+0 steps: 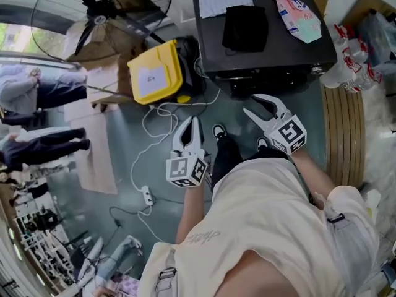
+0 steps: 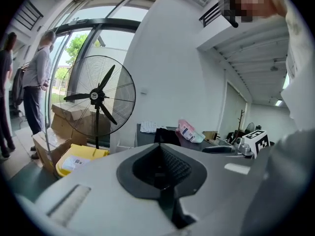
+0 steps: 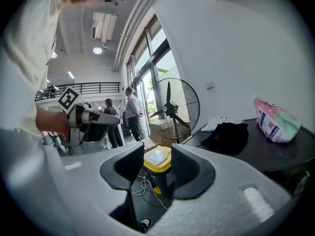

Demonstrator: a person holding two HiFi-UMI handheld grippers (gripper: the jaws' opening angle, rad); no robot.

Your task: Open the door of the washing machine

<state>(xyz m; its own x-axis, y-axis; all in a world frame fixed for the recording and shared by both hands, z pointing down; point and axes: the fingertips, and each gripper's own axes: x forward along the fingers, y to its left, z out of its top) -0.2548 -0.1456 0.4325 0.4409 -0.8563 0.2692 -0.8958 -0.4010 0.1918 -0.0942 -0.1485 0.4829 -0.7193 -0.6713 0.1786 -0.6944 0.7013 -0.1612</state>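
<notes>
**Both grippers short of the machine, door not touched**

Head view first: I'm over a grey-green floor [image 1: 124, 141], and the washing machine [image 1: 266, 57] is the dark box at the top, just ahead of both grippers. I get only a sliver of its front, so I can't make out the door. A black cloth [image 1: 245, 26] and a printed pouch [image 1: 298, 11] lie on its lid. A yellow box [image 1: 156, 72] sits to its left, beside a big floor fan [image 1: 99, 14]. A white cable [image 1: 154, 119] trails across the floor.

Left gripper view: the left gripper [image 1: 190, 129] has its pads pressed together with nothing between them. Beyond it are a white wall and tall windows, with people standing near the glass.

Right gripper view: the right gripper [image 1: 252, 104] has its jaws spread and holds nothing. The yellow box shows through the gap, the machine's dark lid is off to the right, and there's a railing under ceiling lights.
</notes>
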